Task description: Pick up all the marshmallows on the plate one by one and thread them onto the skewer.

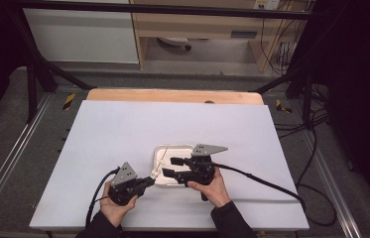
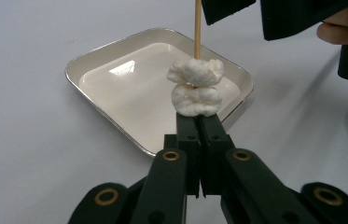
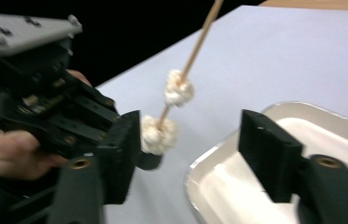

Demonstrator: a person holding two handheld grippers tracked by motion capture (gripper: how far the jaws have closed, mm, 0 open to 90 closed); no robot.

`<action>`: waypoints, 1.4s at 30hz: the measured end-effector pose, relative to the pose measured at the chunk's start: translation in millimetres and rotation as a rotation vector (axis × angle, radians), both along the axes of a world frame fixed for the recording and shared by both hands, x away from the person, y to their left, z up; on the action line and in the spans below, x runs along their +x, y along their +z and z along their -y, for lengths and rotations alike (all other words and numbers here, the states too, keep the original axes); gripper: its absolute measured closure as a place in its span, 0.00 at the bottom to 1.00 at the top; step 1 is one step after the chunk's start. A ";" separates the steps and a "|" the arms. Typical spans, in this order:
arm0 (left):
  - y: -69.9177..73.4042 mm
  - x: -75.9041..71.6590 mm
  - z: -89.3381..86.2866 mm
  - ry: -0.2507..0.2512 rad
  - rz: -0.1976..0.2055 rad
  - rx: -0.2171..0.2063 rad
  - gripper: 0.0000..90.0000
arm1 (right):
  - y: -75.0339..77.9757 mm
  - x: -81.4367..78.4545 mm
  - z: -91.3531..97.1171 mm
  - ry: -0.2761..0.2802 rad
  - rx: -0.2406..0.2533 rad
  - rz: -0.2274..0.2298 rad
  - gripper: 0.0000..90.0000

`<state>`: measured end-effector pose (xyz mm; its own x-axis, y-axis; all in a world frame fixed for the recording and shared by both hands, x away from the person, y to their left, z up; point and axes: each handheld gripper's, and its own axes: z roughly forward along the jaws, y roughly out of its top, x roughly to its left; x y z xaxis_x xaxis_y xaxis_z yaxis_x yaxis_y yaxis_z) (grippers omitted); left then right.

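One white metal tray, bare inside, skewer above it

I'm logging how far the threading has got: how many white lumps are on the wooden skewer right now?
2. The lower lump sits just above the shut left gripper; the upper lump is stacked against it on the skewer, above the tray.

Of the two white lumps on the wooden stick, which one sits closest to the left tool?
The lower lump, directly above the shut left tool tips. The other lump sits higher up the stick.
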<state>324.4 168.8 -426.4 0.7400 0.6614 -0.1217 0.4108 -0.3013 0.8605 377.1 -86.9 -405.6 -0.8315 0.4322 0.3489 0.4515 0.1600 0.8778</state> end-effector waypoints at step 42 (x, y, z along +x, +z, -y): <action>16.1 21.9 -8.5 -0.023 -0.109 0.067 0.98 | -42.1 -8.2 138.5 -0.240 -0.388 0.030 0.01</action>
